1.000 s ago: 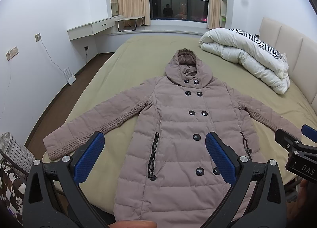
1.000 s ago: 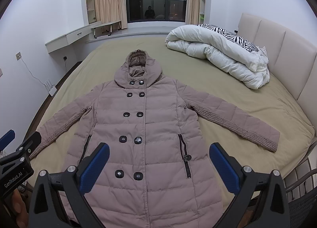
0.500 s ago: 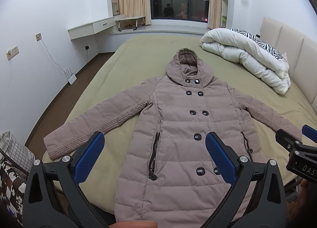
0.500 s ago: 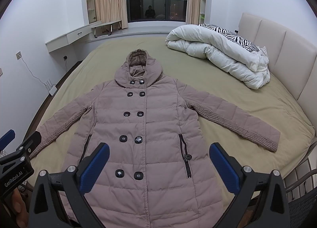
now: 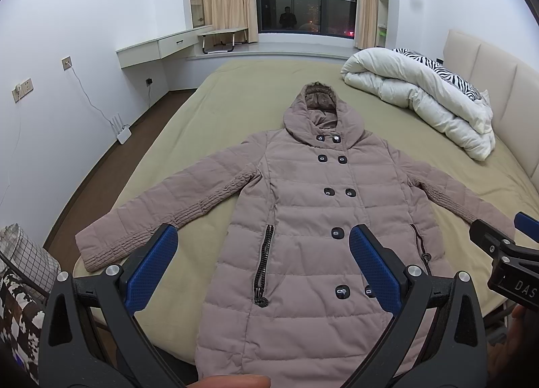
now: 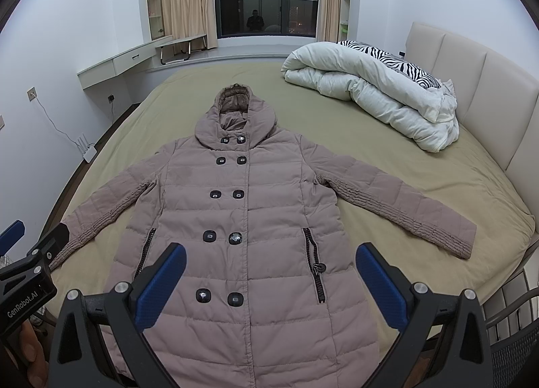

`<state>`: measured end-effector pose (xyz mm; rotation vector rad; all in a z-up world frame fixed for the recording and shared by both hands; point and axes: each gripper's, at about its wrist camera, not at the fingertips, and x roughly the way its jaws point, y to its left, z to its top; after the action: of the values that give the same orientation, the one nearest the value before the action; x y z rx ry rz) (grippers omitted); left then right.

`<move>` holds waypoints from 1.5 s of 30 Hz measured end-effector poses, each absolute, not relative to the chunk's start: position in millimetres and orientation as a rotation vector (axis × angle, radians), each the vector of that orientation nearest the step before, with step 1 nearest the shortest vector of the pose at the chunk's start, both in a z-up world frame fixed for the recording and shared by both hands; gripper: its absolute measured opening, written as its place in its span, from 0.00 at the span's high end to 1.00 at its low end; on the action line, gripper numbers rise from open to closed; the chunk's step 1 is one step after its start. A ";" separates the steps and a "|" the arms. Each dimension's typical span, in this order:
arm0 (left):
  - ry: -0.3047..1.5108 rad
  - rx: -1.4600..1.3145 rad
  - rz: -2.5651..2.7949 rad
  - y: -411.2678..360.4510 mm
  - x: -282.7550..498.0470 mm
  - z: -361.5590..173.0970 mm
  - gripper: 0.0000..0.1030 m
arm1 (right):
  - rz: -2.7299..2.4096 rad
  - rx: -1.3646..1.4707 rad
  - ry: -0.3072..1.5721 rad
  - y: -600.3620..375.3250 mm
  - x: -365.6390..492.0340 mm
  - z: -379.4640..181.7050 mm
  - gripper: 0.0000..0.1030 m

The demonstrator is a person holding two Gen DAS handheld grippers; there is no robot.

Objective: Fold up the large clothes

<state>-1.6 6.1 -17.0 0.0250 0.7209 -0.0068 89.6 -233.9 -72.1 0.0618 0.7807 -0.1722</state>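
Since neither view differs from a second ago, folding has not begun: left gripper (image 5: 262,266) and right gripper (image 6: 271,282) hover wide open, holding nothing, above the coat (image 6: 249,219) spread flat on the bed (image 6: 387,165) ahead

"GenRobot.AI" stood on left gripper (image 6: 23,300) body, lower left of frame; "DAS" on right gripper (image 5: 517,283) body, lower right.

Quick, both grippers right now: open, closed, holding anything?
Left gripper: open, holding nothing, hovering above the coat.
Right gripper: open, holding nothing, also above the coat.
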 end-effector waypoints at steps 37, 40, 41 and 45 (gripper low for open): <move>0.726 0.027 -0.001 10.6 -2.0 -23.5 0.00 | -0.174 0.060 0.785 -234.8 89.6 -78.3 0.00; 0.722 0.033 0.008 12.0 -3.8 -27.4 0.00 | -0.174 0.061 0.785 -235.4 89.9 -79.2 0.00; 0.721 0.035 0.011 12.3 -4.1 -29.7 0.00 | -0.175 0.063 0.785 -235.9 89.8 -79.8 0.00; 0.720 0.039 0.017 9.1 -1.5 -39.4 0.00 | -0.176 0.092 0.787 -244.4 90.8 -86.1 0.00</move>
<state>-1.5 9.1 -39.4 0.0394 0.7205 0.0165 90.8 -244.4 -86.1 0.0924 0.7875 -0.1758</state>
